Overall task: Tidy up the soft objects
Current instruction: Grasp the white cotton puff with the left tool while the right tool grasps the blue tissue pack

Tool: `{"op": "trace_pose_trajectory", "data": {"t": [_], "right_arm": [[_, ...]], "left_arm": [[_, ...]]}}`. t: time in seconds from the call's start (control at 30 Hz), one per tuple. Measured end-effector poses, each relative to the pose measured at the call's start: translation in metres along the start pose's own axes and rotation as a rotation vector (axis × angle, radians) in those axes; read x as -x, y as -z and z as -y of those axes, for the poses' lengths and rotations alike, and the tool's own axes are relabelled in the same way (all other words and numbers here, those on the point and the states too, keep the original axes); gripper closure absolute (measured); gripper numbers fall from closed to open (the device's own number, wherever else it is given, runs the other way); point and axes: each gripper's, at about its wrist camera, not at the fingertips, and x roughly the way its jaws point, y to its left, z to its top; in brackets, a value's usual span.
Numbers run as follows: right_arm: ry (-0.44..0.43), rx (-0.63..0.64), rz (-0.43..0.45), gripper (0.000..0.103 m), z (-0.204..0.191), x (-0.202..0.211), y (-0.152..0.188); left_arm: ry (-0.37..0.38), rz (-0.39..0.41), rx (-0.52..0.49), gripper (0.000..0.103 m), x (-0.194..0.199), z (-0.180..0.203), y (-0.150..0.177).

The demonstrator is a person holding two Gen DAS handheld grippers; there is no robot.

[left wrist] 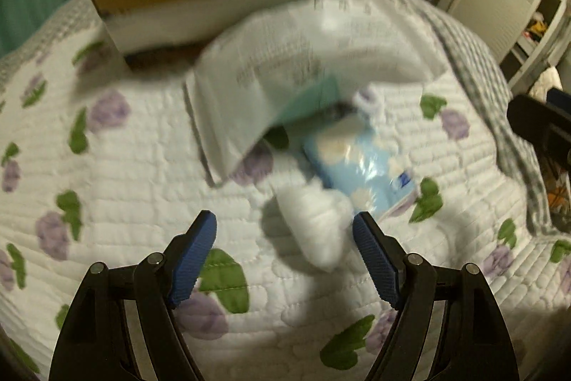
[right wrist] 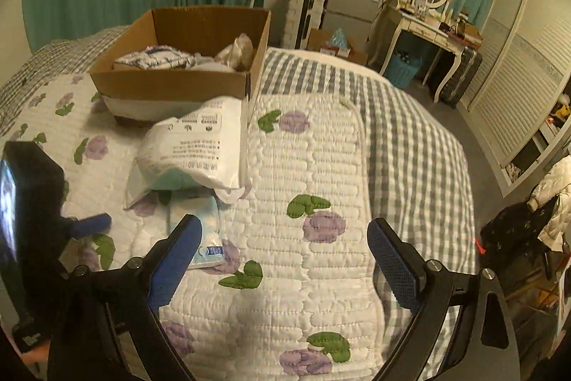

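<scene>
A small white fluffy bundle [left wrist: 314,227] lies on the flowered quilt [left wrist: 125,174] between the fingers of my left gripper [left wrist: 283,218]. The right pad is at its edge and the left pad stands apart from it. Beyond the bundle lie a light-blue pack [left wrist: 364,163] and a big white printed bag [left wrist: 303,59], partly on top of the pack. An open cardboard box [right wrist: 171,84] behind them holds a blue-and-white pack [right wrist: 155,59] and a beige lump [right wrist: 237,52]. My right gripper [right wrist: 283,227] hangs open over bare quilt, right of the blue pack [right wrist: 194,207] and the bag [right wrist: 200,145].
A grey checked blanket [right wrist: 410,138] covers the bed's far and right side, where the bed ends at the floor. A dressing table [right wrist: 424,20], a small fridge [right wrist: 353,6] and louvred wardrobe doors [right wrist: 517,77] stand beyond. The right tool's black body [left wrist: 535,127] shows at the right edge.
</scene>
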Motion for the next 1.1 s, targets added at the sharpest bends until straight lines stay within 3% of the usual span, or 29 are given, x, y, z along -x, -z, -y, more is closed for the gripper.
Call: {"op": "trace_pose_trajectory", "data": {"t": [0.1,0.17,0.2,0.27,0.43,0.7,0.93,1.0,1.07,1.1], "right_arm": [[-0.005,0.003,-0.024,0.008,-0.004,-0.014,0.001],[-0.015,0.004,-0.042,0.008,-0.007,-0.023,0.002],[-0.02,0.006,-0.049,0.008,-0.009,-0.026,0.002],[-0.027,0.01,-0.065,0.008,-0.014,-0.034,0.002],[-0.064,0.023,-0.095,0.008,-0.027,-0.05,-0.002],[-0.124,-0.002,-0.161,0.008,-0.047,-0.078,-0.005],[-0.092,0.09,-0.242,0.008,-0.071,-0.1,0.011],[-0.06,0.115,-0.244,0.018,-0.075,-0.1,0.013],[-0.076,0.119,-0.256,0.041,-0.078,-0.098,0.015],[-0.088,0.11,-0.265,0.047,-0.078,-0.098,0.016]], "left_arm": [[0.039,-0.016,0.013,0.041,-0.007,-0.006,0.006],[0.073,-0.011,-0.003,0.068,-0.005,-0.006,0.007],[0.106,-0.011,-0.011,0.075,-0.004,-0.005,0.008],[0.108,0.007,-0.033,0.082,0.001,-0.003,0.01],[0.035,0.062,-0.064,0.083,0.016,-0.012,0.013],[-0.065,0.112,0.018,0.083,0.044,-0.075,0.006],[-0.095,0.13,0.051,0.083,0.053,-0.09,0.009],[-0.095,0.136,0.053,0.083,0.057,-0.09,0.011],[-0.095,0.149,0.049,0.083,0.063,-0.087,0.012],[-0.095,0.155,0.047,0.083,0.067,-0.089,0.014]]}}
